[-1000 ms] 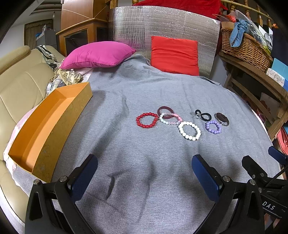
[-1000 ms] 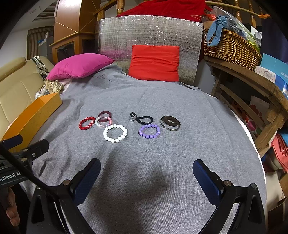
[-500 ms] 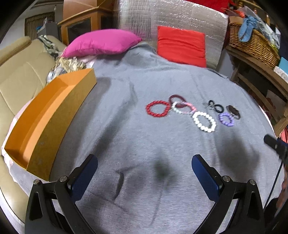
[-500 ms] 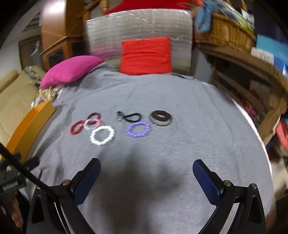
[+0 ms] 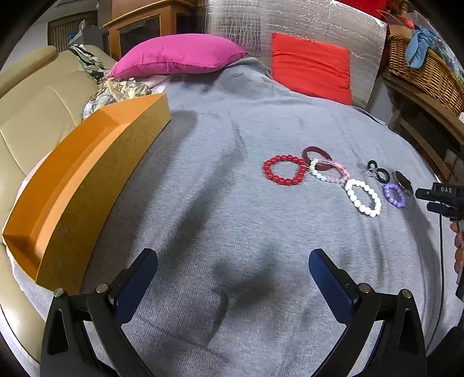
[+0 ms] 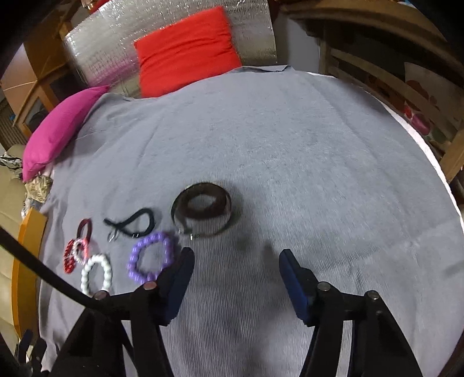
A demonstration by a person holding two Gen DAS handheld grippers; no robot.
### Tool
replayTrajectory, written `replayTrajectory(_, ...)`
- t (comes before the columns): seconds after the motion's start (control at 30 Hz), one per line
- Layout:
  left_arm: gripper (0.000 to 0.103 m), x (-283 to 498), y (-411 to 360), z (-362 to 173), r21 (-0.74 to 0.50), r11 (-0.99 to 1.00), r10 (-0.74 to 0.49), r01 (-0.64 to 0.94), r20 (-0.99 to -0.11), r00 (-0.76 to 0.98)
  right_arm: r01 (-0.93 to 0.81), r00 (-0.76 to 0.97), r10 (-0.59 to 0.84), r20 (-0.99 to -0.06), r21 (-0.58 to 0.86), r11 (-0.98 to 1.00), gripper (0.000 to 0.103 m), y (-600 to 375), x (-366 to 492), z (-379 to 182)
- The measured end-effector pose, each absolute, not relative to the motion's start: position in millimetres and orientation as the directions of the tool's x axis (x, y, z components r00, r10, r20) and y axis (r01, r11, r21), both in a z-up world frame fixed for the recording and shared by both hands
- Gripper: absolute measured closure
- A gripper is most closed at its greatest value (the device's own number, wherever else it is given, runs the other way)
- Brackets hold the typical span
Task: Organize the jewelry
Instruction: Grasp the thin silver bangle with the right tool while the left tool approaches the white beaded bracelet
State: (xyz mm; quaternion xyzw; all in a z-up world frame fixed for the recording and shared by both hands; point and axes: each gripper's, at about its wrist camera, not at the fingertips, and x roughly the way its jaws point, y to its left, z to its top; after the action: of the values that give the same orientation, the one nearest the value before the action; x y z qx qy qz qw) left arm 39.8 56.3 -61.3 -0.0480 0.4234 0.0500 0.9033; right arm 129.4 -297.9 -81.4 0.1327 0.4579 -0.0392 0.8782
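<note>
Grey blanket (image 5: 232, 203) carries an orange box (image 5: 72, 185) leftward; the bracelets lie apart: red (image 5: 284, 173), white (image 5: 364, 197), purple (image 6: 150, 256), beside a dark bangle (image 6: 203, 211). Left gripper (image 5: 232, 272) and right gripper (image 6: 236, 262) gape, holding nothing

Cloth (image 5: 232, 203): plain heather grey.
Tray (image 5: 72, 179): orange inside, tan-brown outer wall.
Bead bracelet (image 5: 282, 169): glossy red.
Ring bangle (image 5: 316, 155): dark maroon.
Mixed bracelet (image 5: 327, 172): white beads passing into pale pink.
Pearl bracelet (image 5: 364, 197): white.
Small bead bracelet (image 6: 150, 256): lilac purple.
Cord loop (image 6: 133, 223): black.
Wide bangle (image 6: 203, 211): dark brown, with silvery edge.
Cushion (image 5: 177, 55): magenta.
Second cushion (image 5: 311, 71): bright red.
Panel (image 5: 290, 23) behind cushions: silver foil, quilted grid.
Sofa (image 5: 34, 107): cream beige.
Basket (image 5: 429, 75): woven tan wicker.
Left claw (image 5: 232, 278): black frame, dark blue pads.
Right claw (image 6: 236, 275): black frame, dark blue pads.
</note>
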Motion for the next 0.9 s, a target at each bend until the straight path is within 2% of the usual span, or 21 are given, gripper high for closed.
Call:
replayTrajectory(0.07,0.0,42,58,-64,-0.052,0.99,0.045,-0.134,-0.774,0.632,0.201,0.567,0.046,-0.822,0.193,0.96,0.047,-298,139,-84)
replayTrajectory(0.13,0.0,43,58,-65,-0.053,0.99,0.044,-0.134,-0.776,0.63,0.219,0.543,0.043,-0.839,0.191,0.957,0.059,-299,149,-88)
replayTrajectory(0.2,0.0,44,59,-67,-0.057,0.989,0.04,-0.133,-0.777,0.628,0.226,0.522,0.063,-0.851,0.209,0.951,0.065,-300,160,-95)
replayTrajectory(0.23,0.0,45,59,-67,-0.058,0.989,0.039,-0.133,-0.777,0.628,0.233,0.514,0.056,-0.856,0.202,0.951,0.075,-301,164,-96)
replayTrajectory(0.27,0.0,45,59,-67,-0.06,0.989,0.038,-0.134,-0.777,0.629,0.237,0.508,0.048,-0.86,0.193,0.952,0.079,-301,168,-98)
replayTrajectory(0.3,0.0,45,59,-66,-0.061,0.989,0.037,-0.134,-0.775,0.631,0.236,0.509,0.045,-0.86,0.19,0.953,0.092,-299,168,-96)
replayTrajectory(0.33,0.0,44,60,-66,-0.061,0.989,0.038,-0.134,-0.774,0.632,0.235,0.513,0.04,-0.857,0.186,0.954,0.1,-299,168,-95)
replayTrajectory(0.53,0.0,44,59,-65,-0.066,0.989,0.036,-0.135,-0.769,0.639,0.203,0.576,0.033,-0.817,0.182,0.962,0.101,-300,137,-77)
replayTrajectory(0.7,0.0,46,48,-60,-0.055,0.993,0.023,-0.101,-0.763,0.646,0.183,0.635,0.075,-0.769,0.244,0.952,0.101,-309,100,-55)
replayTrajectory(0.9,0.0,68,16,-50,-0.058,0.998,-0.035,-0.016,-0.768,0.639,0.167,0.655,0.11,-0.747,0.285,0.944,0.101,-306,66,-63)
